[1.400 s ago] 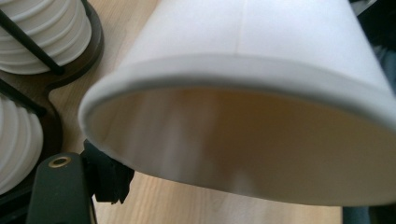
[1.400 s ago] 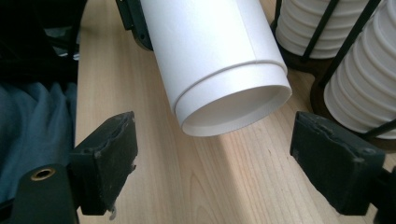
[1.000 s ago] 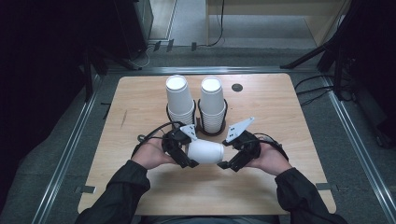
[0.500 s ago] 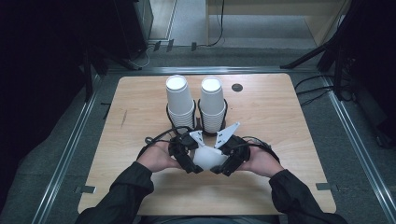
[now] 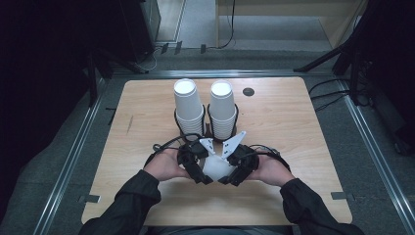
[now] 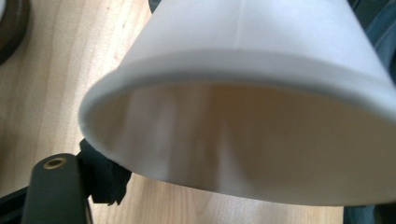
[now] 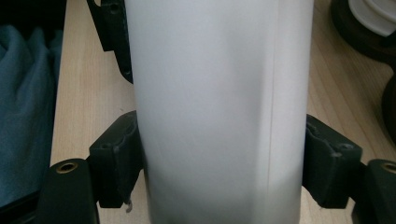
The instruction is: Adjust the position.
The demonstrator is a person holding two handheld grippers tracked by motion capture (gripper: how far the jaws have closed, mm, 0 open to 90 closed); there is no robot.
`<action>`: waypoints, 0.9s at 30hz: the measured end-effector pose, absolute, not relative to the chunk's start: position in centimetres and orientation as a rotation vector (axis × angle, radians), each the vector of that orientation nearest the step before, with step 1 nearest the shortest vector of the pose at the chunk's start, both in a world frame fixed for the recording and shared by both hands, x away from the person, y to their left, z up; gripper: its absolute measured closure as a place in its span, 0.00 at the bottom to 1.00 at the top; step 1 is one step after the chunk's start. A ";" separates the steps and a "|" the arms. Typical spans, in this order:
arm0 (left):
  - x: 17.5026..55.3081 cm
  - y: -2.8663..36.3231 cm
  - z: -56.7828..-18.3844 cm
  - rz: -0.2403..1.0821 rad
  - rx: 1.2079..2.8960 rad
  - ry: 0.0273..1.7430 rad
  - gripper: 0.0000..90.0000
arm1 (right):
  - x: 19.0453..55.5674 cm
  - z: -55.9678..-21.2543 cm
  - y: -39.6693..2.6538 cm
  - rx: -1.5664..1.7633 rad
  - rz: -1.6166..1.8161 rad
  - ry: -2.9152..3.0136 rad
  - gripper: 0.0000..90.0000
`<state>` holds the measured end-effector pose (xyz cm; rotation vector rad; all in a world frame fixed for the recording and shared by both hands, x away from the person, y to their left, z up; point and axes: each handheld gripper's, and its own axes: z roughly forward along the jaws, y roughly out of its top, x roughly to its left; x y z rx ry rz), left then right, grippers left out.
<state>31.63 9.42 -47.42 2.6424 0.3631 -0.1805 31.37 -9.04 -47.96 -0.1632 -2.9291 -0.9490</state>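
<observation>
A white paper cup lies on its side just above the table, held between my two grippers near the front edge. My left gripper grips it at the rim end; in the left gripper view the cup's open mouth looms close, and one black pad touches the rim's outside while the other jaw is hidden. My right gripper has just been closing its jaws on the cup's body, and both pads press its sides.
Two tall stacks of white cups stand upside down in black ring holders right behind the grippers. A small dark round hole sits at the back right of the wooden table.
My right gripper moved left onto the cup and its jaws closed around the cup's body. Both hands now sit close together; the left hand barely moved.
</observation>
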 end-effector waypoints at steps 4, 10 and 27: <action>31.6 9.5 -47.2 -0.177 2.620 0.347 0.15 | 31.4 -47.8 -9.1 -0.160 -0.955 -2.922 0.27; 31.7 10.1 -47.0 -0.125 2.553 0.321 0.04 | 31.5 -47.4 -9.5 -0.172 -0.971 -2.924 0.26; 32.1 12.2 -46.0 -0.118 2.400 0.367 0.00 | 32.1 -46.2 -11.9 -0.266 -1.079 -2.883 0.26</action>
